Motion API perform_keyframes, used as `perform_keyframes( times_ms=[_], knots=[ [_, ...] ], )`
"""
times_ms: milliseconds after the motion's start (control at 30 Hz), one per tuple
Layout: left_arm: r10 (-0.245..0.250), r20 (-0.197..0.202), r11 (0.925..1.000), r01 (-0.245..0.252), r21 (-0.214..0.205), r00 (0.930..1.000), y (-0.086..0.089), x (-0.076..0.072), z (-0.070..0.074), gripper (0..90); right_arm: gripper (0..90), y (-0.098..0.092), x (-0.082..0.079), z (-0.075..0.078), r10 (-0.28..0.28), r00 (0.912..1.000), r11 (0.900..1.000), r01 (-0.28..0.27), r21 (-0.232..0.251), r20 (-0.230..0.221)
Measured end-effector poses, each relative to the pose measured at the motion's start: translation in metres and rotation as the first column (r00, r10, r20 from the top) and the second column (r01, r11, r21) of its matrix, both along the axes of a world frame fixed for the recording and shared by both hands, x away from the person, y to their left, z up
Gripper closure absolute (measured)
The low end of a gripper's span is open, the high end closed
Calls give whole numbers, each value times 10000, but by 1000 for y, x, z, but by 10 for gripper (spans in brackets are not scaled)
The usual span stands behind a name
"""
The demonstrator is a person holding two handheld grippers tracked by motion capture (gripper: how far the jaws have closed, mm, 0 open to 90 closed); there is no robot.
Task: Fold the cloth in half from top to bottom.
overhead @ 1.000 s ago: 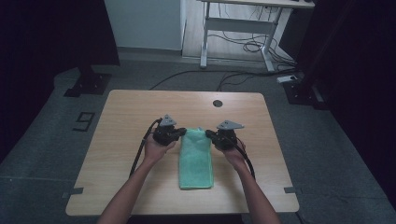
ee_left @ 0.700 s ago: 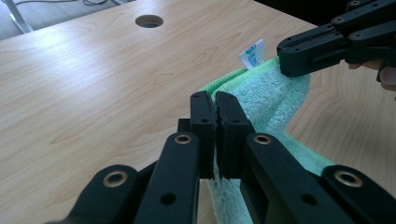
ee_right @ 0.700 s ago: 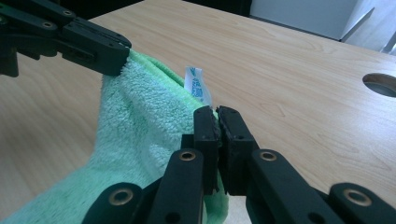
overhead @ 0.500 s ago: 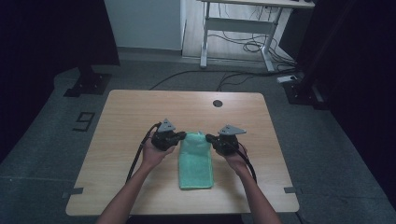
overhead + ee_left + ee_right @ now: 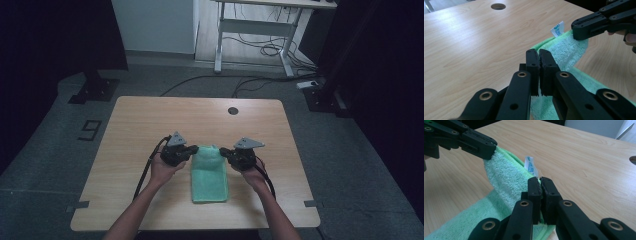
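A green towel lies folded lengthwise on the wooden table, its long side running toward me. My left gripper is shut on the towel's far left corner and my right gripper is shut on the far right corner. In the left gripper view the closed jaws pinch the towel's edge, with the right gripper clamped on the other corner beside a white label. In the right gripper view the closed jaws grip the hem by the label. The far edge hangs raised between both grippers; the left gripper holds the far corner.
A round cable hole sits near the table's far edge. Bare wood surrounds the towel on all sides. Beyond the table are a desk frame with cables on the floor and dark stands at left and right.
Both hands have come slightly toward the near side with the towel's far edge, the left one more. Both grips stay closed on the corners.
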State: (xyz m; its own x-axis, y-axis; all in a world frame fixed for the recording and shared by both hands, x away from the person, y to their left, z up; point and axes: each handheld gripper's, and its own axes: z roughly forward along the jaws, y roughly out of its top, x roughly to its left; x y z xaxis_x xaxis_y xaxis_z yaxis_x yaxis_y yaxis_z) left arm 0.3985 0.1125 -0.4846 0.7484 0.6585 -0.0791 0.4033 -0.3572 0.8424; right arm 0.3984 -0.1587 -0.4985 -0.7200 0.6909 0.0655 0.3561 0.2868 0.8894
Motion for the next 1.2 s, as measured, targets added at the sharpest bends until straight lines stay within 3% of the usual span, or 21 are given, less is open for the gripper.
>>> perform_keyframes(
  times_ms=[800, 1200],
  knots=[
    [-187, 65, 9997, 188, -134, 9998, 7, -33, -10, 867, 859, 0, -31, -11, 485, 9988, 9985, -485, 234, -6],
    [-174, -105, 9997, 172, -197, 9998, 7, -40, -14, 868, 859, -2, -35, -12, 474, 9988, 9984, -470, 304, -114]
  ],
)
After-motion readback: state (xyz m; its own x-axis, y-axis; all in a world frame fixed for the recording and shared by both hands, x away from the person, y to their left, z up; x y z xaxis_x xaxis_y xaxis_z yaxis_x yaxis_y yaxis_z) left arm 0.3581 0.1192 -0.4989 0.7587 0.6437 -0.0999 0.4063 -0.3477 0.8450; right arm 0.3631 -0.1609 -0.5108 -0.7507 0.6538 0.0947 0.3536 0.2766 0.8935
